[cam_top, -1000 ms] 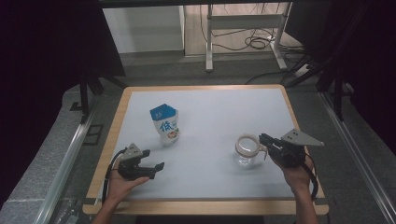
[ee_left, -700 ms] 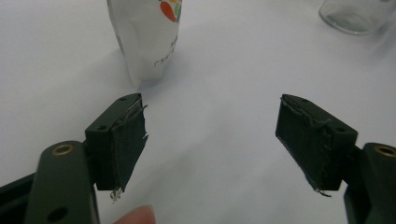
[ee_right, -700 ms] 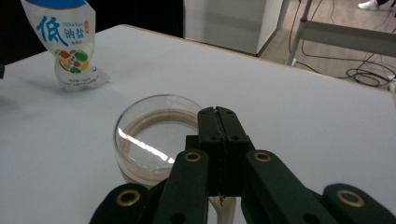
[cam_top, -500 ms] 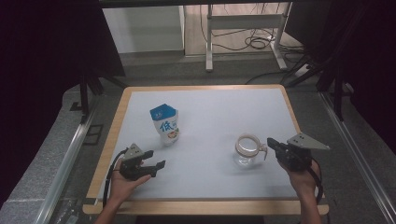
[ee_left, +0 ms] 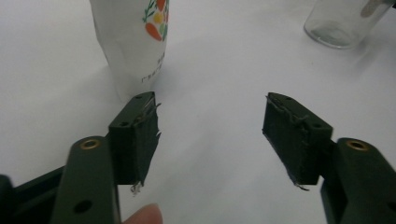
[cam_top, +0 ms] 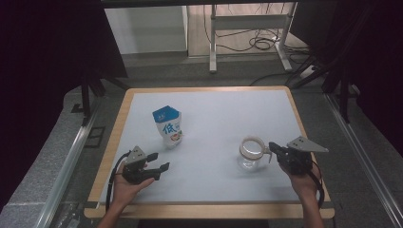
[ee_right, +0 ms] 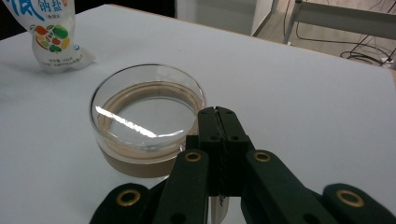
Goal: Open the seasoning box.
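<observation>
Left tongs (cam_top: 159, 163) sit near the front-left of the white worktop (cam_top: 223, 118), held low in the person's left hand (cam_top: 126, 183). Jaws stand apart w/ bare worktop between them — nothing held. They've just been closing: a second ago the gap was wider, now it's partway in. In the left gripper view the pads (ee_left: 140, 135) frame empty surface, the pouch (ee_left: 133, 44) just beyond the left-hand pad and not touching it.

The pouch (cam_top: 168, 126) — white, blue top, printed veg on the front — stands upright, left of centre, farther back than the left tongs. Same spot as in the earlier frames.

Right tongs (cam_top: 272, 147) are at the near right, jaws pressed fully together, nothing between them. In the right gripper view the closed tips (ee_right: 218, 122) sit at the glass jar's (ee_right: 147, 116) rim on its near side; can't tell if they touch it. Vs. a second ago, the right hand (cam_top: 299, 178) has shifted only slightly, toward the near edge.

The glass jar (cam_top: 252, 153) stands open-mouthed, right of centre, just left of the right tongs, well apart from the pouch. It hasn't moved either.
</observation>
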Demonstrator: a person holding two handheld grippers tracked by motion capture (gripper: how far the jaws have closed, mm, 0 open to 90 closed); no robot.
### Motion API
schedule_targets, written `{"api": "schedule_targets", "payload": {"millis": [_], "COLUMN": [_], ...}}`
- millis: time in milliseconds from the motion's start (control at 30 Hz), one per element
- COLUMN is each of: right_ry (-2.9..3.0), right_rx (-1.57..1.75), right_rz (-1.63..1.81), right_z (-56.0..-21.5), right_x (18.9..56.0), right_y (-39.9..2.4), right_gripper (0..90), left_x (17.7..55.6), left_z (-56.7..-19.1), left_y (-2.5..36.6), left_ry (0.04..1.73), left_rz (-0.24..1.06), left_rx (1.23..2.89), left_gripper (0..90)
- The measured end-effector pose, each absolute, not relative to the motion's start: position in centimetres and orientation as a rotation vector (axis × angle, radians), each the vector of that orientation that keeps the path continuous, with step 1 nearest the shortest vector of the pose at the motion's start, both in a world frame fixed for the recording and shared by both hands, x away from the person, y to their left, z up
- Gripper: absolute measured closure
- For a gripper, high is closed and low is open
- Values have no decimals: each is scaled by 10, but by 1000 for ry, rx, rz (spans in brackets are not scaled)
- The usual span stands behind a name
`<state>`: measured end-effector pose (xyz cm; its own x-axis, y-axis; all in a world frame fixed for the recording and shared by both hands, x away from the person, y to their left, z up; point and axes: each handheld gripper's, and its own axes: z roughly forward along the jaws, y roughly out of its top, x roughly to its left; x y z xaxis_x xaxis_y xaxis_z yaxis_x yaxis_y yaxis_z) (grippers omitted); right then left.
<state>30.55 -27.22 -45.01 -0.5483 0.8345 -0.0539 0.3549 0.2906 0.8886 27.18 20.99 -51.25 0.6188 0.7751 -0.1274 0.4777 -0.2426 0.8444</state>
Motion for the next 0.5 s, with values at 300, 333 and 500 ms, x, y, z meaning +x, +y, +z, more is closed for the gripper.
{"api": "schedule_targets", "payload": {"millis": [300, 333, 500], "right_ry": [2032, 2033, 2035], "right_rx": [1064, 1062, 1065], "right_rz": [1224, 1222, 1231], "right_z": [-452, -452, -452], "right_x": [304, 304, 304], "right_y": [-273, -272, -274], "right_gripper": [900, 900, 900], "left_x": [275, 276, 284], "left_z": [-506, -506, -502], "left_y": [195, 193, 174], "left_ry": [930, 925, 883], "left_rz": [374, 371, 352], "left_rx": [1889, 1889, 1906], "left_gripper": [525, 547, 659]}}
